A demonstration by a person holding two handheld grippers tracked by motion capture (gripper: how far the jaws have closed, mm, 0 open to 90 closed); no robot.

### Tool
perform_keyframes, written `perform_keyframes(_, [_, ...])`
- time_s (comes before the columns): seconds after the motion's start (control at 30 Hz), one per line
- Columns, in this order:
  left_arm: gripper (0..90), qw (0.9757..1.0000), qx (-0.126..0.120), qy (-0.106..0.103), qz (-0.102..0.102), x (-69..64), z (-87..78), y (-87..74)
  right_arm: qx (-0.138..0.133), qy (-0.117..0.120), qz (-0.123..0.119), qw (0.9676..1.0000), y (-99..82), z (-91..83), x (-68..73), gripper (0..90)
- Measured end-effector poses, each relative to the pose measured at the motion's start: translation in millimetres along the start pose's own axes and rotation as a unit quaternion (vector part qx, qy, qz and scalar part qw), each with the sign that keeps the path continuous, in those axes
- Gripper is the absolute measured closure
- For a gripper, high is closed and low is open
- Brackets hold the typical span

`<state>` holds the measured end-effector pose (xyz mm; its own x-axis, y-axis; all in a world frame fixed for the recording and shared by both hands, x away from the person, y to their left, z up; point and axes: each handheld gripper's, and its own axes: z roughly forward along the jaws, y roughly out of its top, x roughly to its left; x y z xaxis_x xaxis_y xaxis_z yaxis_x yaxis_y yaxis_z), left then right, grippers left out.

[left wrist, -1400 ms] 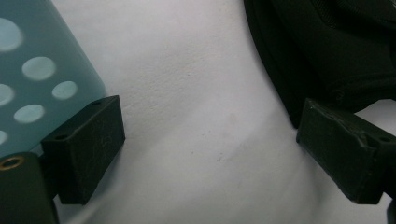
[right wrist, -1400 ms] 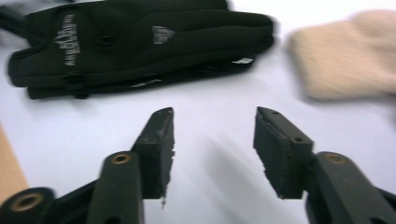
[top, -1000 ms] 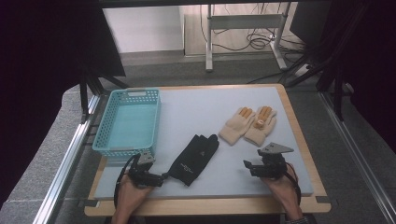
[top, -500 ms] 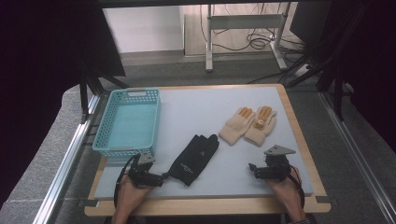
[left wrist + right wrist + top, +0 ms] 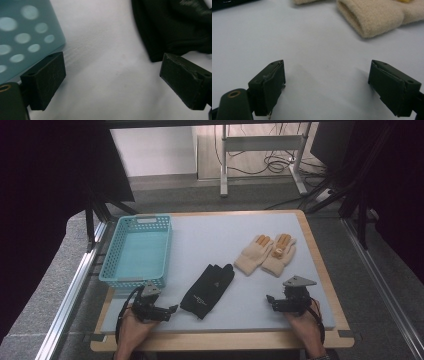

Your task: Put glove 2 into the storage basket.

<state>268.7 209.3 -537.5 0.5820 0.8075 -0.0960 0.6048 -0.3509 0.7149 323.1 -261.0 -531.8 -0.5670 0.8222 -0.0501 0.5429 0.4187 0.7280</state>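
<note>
The pale surface [image 5: 210, 240] carries a teal basket [image 5: 136, 251] at its left, beige gloves [image 5: 266, 254] toward the right and a black glove [image 5: 207, 284] between them. The left claw [image 5: 170, 309] rests released just beside the black glove; the right claw [image 5: 270, 302], whose jaws have just been opening, stands released and empty near the beige gloves.

The basket [image 5: 136, 251] looks like smooth, slightly glossy teal plastic, its walls pierced with holes. The black glove [image 5: 207, 290] is matt cloth with a small pale print. The 2 beige gloves [image 5: 266, 253] are soft, fuzzy knit with orange fingertips. The mat [image 5: 210, 240] is matt, smooth pale grey on a table [image 5: 320, 265] edged in light wood. The jaws are matt black plastic, scuffed.
</note>
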Motion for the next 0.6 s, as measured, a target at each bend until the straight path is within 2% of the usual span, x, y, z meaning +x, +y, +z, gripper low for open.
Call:
perform_keyframes(0.13, [6.1, 0.9997, -0.013, -0.015, -0.013, -1.8, -10.2, 1.8, 0.000, 0.000, 0.000, 1.0000, -0.1, 0.0, 0.0, 13.6])
perform_keyframes(0.3, [4.2, 0.9993, -0.016, -0.028, -0.017, -10.9, -15.5, 19.4, 0.000, 0.000, 0.000, 1.0000, -0.1, 0.0, 0.0, 13.6])
perform_keyframes(0.43, [3.0, 0.9992, -0.014, -0.036, -0.012, -23.2, -9.6, 38.0, -0.001, 0.000, 0.000, 1.0000, -0.1, 0.0, 0.0, 13.6])
perform_keyframes(0.47, [2.8, 0.9992, -0.014, -0.036, -0.012, -23.2, -9.6, 38.0, -0.001, 0.000, 0.000, 1.0000, -0.1, 0.0, 0.0, 13.6])
perform_keyframes(0.5, [2.2, 0.9993, -0.009, -0.036, -0.006, -30.4, -3.4, 47.7, -0.001, 0.000, 0.000, 1.0000, -0.2, -0.1, 0.0, 13.6])
perform_keyframes(0.6, [0.8, 0.9994, -0.002, -0.035, 0.000, -37.6, 4.9, 57.3, -0.001, 0.000, 0.000, 1.0000, -0.2, -0.1, 0.0, 13.6])
